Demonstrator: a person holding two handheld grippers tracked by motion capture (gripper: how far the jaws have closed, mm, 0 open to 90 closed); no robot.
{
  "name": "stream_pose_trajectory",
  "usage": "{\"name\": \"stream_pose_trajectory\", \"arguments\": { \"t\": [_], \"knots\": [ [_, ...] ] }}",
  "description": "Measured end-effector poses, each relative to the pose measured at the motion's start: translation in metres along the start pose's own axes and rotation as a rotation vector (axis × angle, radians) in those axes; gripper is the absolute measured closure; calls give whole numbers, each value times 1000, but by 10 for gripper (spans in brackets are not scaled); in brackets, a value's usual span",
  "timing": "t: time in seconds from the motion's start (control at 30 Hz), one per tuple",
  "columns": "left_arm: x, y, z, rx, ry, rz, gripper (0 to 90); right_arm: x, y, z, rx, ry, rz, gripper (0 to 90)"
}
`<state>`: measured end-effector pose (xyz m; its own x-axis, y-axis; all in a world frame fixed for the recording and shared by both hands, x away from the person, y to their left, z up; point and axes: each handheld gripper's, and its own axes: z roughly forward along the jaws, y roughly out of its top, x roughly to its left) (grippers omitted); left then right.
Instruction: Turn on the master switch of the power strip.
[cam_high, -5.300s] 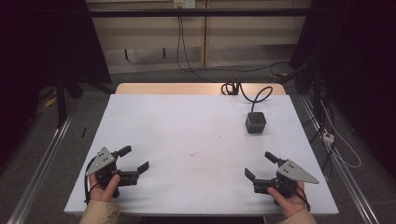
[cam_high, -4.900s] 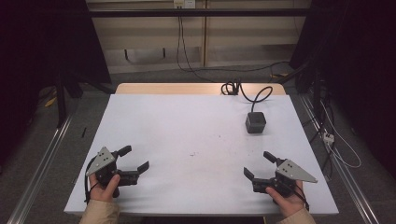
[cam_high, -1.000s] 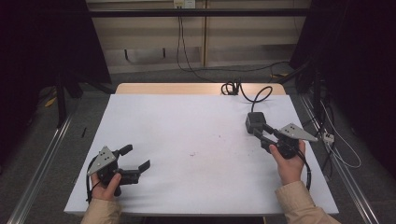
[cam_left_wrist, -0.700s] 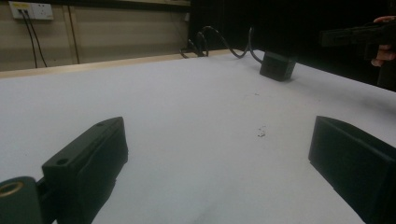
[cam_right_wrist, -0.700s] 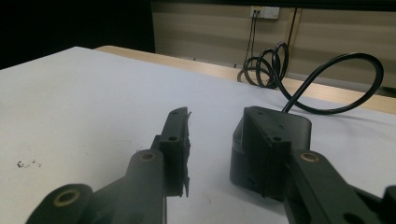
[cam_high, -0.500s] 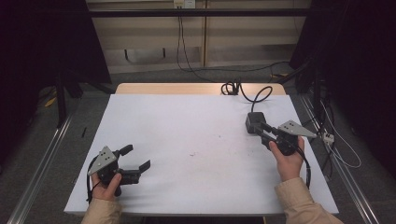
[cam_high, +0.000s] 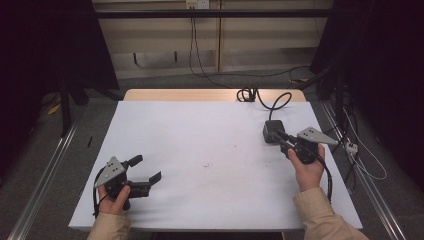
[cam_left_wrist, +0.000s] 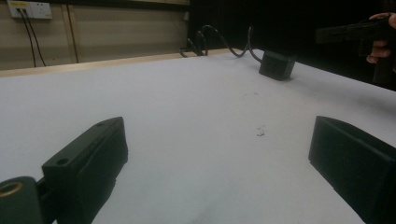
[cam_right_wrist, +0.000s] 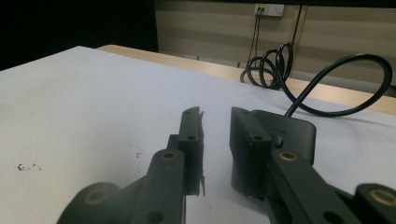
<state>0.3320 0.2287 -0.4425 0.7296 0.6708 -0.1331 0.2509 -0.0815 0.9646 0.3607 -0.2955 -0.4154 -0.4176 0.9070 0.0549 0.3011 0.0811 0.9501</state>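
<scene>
Currently: right gripper jaws nearly together, gripping nothing | black adapter just ahead, beside one jaw | left gripper jaws wide apart over white table.

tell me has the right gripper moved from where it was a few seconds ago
Yes. The right gripper went from the table's near right corner forward to the black adapter, which stayed put; its jaws now stand a little apart beside it.
</scene>
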Motion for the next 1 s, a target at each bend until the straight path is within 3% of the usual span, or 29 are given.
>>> {"name": "stream_pose_trajectory", "arguments": {
  "t": [1.0],
  "knots": [
    [0, 0, 0, 0, -2, -2, 42, -12, 4, 12, 11, -11, -1, 852]
  ]
}}
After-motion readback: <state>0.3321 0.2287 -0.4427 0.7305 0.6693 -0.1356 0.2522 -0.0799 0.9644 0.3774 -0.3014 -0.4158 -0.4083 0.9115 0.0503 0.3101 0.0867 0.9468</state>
